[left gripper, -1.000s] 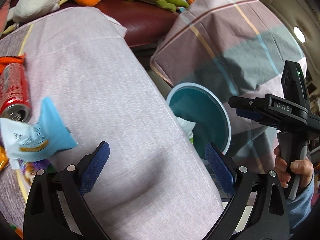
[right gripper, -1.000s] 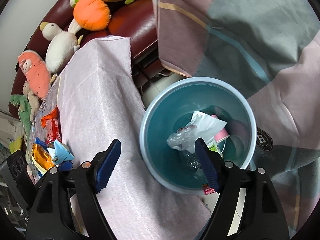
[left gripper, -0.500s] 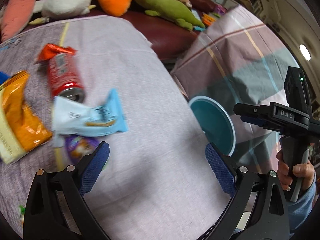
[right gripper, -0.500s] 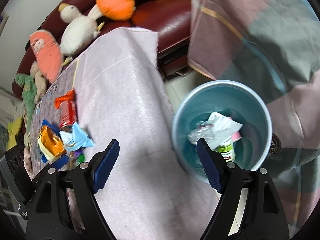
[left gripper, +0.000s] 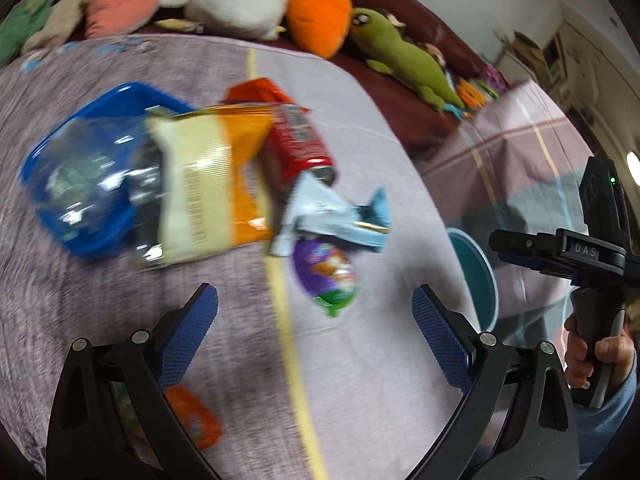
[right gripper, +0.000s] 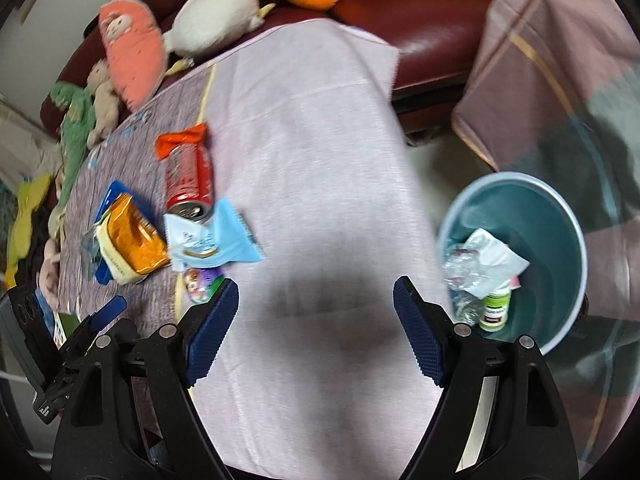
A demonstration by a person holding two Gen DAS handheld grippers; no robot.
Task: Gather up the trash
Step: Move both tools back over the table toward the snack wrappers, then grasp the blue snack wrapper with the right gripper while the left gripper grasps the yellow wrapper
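Trash lies on the cloth-covered table point(left gripper: 352, 380): a red can point(left gripper: 298, 148) on its side, a light blue wrapper point(left gripper: 336, 218), an orange-and-cream snack bag point(left gripper: 208, 192), a purple packet point(left gripper: 326, 270), a blue lidded tray point(left gripper: 80, 176) and an orange wrapper point(left gripper: 196, 420). My left gripper point(left gripper: 314, 328) is open and empty, just short of the purple packet. My right gripper point(right gripper: 316, 326) is open and empty over bare cloth, between the trash pile point(right gripper: 192, 220) and the teal bin point(right gripper: 516, 256), which holds a wrapper and a small bottle.
Plush toys point(left gripper: 248, 4) line the dark red sofa point(right gripper: 424, 32) behind the table. A plaid blanket point(right gripper: 560, 80) lies right of the bin. The bin stands on the floor off the table's right edge point(left gripper: 476, 280).
Both grippers swung left, away from the bin and toward the trash pile. The pile now fills the left wrist view. Both stayed open and empty.
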